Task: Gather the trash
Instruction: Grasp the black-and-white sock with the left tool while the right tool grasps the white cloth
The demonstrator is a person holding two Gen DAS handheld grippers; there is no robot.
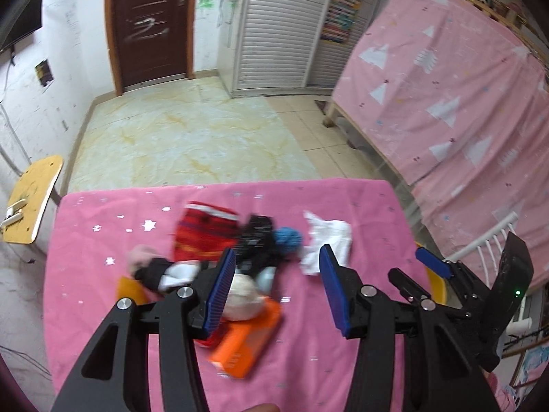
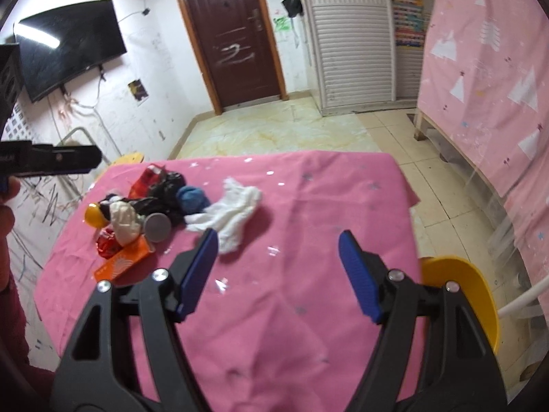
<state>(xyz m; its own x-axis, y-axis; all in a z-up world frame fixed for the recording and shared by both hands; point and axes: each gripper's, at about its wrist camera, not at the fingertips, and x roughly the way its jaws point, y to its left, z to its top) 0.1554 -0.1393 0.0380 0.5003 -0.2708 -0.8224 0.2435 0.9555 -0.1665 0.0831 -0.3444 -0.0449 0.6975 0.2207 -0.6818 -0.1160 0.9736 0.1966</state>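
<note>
1. Trash lies heaped on the table (image 2: 308,206), which is draped in a pink star-printed cloth; the heap occupies the table's left half in the right wrist view.
2. Left tool (image 1: 278,285), black with blue ribbed pads, hangs over the heap with its fingers spread apart and nothing between them.
3. Right tool (image 2: 278,271), of the same build, hangs over bare cloth near the table's middle, fingers likewise spread and holding nothing; it also appears at the right edge of the left wrist view (image 1: 429,261).
4. Flat orange carton (image 2: 121,262) forms the near end of the heap, with a crumpled red foil wrapper (image 2: 108,245) touching its far side.
5. Cream-white crumpled wad (image 2: 125,221) rests just beyond the carton, beside a grey round lid (image 2: 157,228).
6. Black crumpled plastic bag (image 2: 166,189) sits in the heap's centre, touching a blue balled-up wad (image 2: 193,199).
7. White crumpled tissue (image 2: 233,214) spreads out just right of the blue wad, the heap member nearest the right tool.
8. Red printed packet (image 2: 147,182) lies at the far end of the heap.
9. Yellow round piece (image 2: 94,215) marks the heap's left edge.
10. Yellow plastic chair (image 2: 473,295) stands beside the table's right edge.
</note>
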